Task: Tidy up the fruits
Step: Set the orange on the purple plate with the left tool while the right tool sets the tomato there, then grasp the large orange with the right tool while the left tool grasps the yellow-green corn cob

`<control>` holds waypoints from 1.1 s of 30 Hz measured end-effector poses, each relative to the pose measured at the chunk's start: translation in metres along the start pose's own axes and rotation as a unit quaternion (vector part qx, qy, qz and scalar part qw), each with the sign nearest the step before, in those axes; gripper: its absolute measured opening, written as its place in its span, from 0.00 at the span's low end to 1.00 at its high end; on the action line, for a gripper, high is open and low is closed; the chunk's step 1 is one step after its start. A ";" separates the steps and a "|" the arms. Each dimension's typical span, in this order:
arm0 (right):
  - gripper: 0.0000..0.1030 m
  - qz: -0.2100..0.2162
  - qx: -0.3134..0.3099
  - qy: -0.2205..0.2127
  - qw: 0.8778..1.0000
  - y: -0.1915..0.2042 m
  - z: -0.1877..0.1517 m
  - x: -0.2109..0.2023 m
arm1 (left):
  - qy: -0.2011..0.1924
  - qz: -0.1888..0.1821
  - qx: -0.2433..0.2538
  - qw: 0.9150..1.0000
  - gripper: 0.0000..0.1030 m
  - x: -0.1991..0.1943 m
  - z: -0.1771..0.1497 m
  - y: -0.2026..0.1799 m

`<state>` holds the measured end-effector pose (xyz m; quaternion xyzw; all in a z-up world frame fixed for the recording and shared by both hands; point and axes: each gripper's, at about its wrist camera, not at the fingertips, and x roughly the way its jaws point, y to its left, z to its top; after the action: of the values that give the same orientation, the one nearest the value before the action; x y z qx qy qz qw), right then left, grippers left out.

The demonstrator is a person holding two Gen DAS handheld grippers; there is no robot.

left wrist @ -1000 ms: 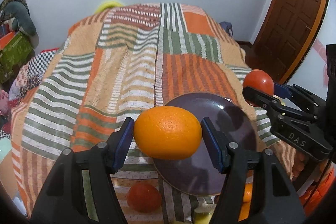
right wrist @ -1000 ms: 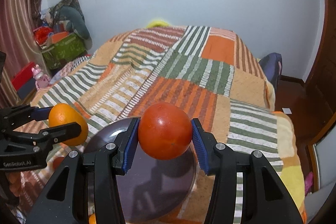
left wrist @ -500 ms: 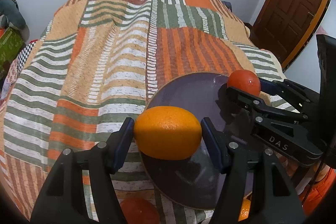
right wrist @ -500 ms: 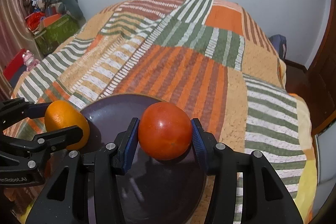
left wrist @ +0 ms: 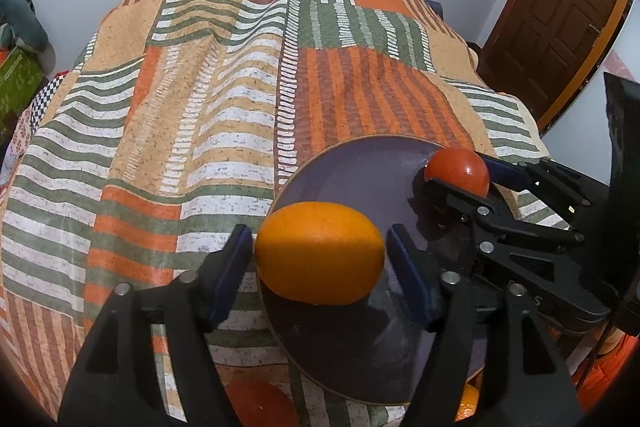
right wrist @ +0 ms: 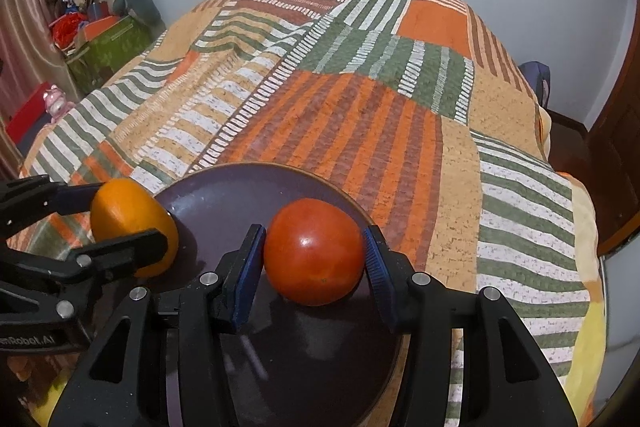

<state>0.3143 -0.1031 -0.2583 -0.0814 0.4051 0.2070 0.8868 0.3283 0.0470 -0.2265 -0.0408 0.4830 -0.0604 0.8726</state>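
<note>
Step in hand, as judged: set both fruits down on the plate (left wrist: 348,163) that lies on the quilted bed (left wrist: 200,115).

Procedure, left to right:

1. Left side. The left tool (left wrist: 320,259) carries the orange (left wrist: 320,253) over the plate's left rim, partly above the quilt. Shift the orange inward before lowering, so that it lands on the flat of the plate and does not roll off the edge. The bed is soft, and the plate may tip under an off-centre load.
2. Right side. The right tool (right wrist: 314,257) carries the tomato (right wrist: 314,251) over the plate's right half. Lower it until it bears on the plate, then part the pads slowly. The skin will probably bruise under a hard squeeze or a drop.
3. Keep the two tools apart during release. They stand near each other over the plate and could collide.

Tool state:

- Left tool: jaws spread about as wide as the orange. The left pad (left wrist: 234,267) touches the fruit; at the right pad a thin gap seems to show. Whether it grips firmly, I cannot tell.
- Right tool: jaws spread to the tomato's width, both blue pads (right wrist: 248,275) against its sides; it grips the tomato.

More fruit (left wrist: 260,403) lies on the bed near the plate's front edge, not yet placed.
</note>
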 end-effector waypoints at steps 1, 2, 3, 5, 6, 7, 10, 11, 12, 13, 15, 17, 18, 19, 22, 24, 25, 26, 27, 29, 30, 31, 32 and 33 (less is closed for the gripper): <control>0.50 -0.003 -0.001 -0.003 1.000 0.001 0.001 -0.002 | -0.002 0.000 -0.001 1.000 0.72 -0.001 0.000 0.000; 0.54 -0.007 -0.002 -0.007 1.000 0.002 0.001 -0.003 | -0.005 0.002 0.000 1.000 0.72 -0.003 0.000 -0.001; 0.56 -0.010 -0.002 -0.011 1.000 0.003 0.001 -0.006 | -0.006 0.003 0.001 1.000 0.72 -0.005 0.000 -0.001; 0.56 -0.013 -0.005 -0.016 1.000 0.004 0.001 -0.010 | -0.012 0.006 0.002 1.000 0.72 -0.010 0.000 -0.002; 0.56 -0.013 -0.006 -0.017 1.000 0.006 0.001 -0.013 | -0.014 0.006 0.001 1.000 0.72 -0.014 0.000 -0.003; 0.56 -0.013 -0.008 -0.019 1.000 0.007 0.001 -0.015 | -0.017 0.006 0.001 1.000 0.72 -0.017 -0.001 -0.003; 0.57 -0.015 -0.015 -0.026 0.999 0.010 0.001 -0.026 | -0.031 0.004 -0.004 0.999 0.72 -0.033 -0.001 -0.002; 0.57 -0.015 -0.016 -0.029 0.999 0.011 0.001 -0.030 | -0.036 0.004 -0.005 0.999 0.72 -0.038 -0.001 -0.002; 0.57 -0.014 -0.017 -0.034 0.999 0.011 0.002 -0.035 | -0.042 0.005 -0.007 0.999 0.72 -0.044 -0.002 -0.002; 0.57 -0.014 -0.017 -0.039 0.999 0.012 0.002 -0.041 | -0.047 0.006 -0.008 0.999 0.73 -0.050 -0.002 -0.002; 0.57 -0.011 -0.018 -0.048 0.999 0.013 0.002 -0.052 | -0.058 0.008 -0.010 0.998 0.73 -0.064 -0.003 -0.002; 0.57 -0.009 -0.019 -0.058 0.998 0.014 0.002 -0.064 | -0.069 0.011 -0.009 0.998 0.73 -0.077 -0.005 -0.003; 0.57 -0.009 -0.019 -0.064 0.998 0.015 0.002 -0.072 | -0.074 0.014 -0.008 0.997 0.73 -0.084 -0.007 -0.003; 0.57 -0.008 -0.019 -0.069 0.997 0.016 0.001 -0.078 | -0.081 0.017 -0.007 0.996 0.73 -0.093 -0.009 -0.003; 0.61 -0.004 -0.018 -0.084 0.996 0.017 -0.003 -0.097 | -0.095 0.021 -0.006 0.995 0.73 -0.113 -0.016 -0.003; 0.62 -0.003 -0.019 -0.093 0.996 0.018 -0.006 -0.109 | -0.104 0.025 -0.006 0.994 0.74 -0.126 -0.022 -0.003; 0.62 -0.003 -0.019 -0.096 0.995 0.019 -0.008 -0.114 | -0.107 0.027 -0.006 0.994 0.76 -0.132 -0.025 -0.003; 0.62 -0.003 -0.020 -0.098 0.995 0.020 -0.011 -0.119 | -0.111 0.029 -0.005 0.993 0.77 -0.138 -0.029 -0.002; 0.62 -0.003 -0.021 -0.101 0.995 0.021 -0.013 -0.124 | -0.115 0.033 -0.004 0.993 0.77 -0.144 -0.033 -0.002; 0.63 0.000 -0.019 -0.105 0.994 0.022 -0.017 -0.132 | -0.120 0.038 -0.002 0.992 0.78 -0.153 -0.040 -0.003; 0.64 0.002 -0.017 -0.107 0.994 0.023 -0.020 -0.136 | -0.122 0.039 -0.001 0.992 0.78 -0.158 -0.044 -0.003; 0.67 0.005 -0.017 -0.108 0.994 0.024 -0.024 -0.141 | -0.123 0.040 -0.001 0.992 0.79 -0.162 -0.048 -0.003; 0.68 0.005 -0.016 -0.109 0.994 0.025 -0.026 -0.144 | -0.124 0.041 -0.002 0.991 0.79 -0.167 -0.053 -0.003; 0.69 0.006 -0.016 -0.111 0.994 0.026 -0.029 -0.147 | -0.124 0.041 0.000 0.991 0.79 -0.170 -0.057 -0.003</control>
<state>0.1967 -0.1328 -0.1659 -0.0697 0.3008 0.2266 0.9238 0.1908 0.0677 -0.1138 -0.0282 0.3721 -0.0187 0.9276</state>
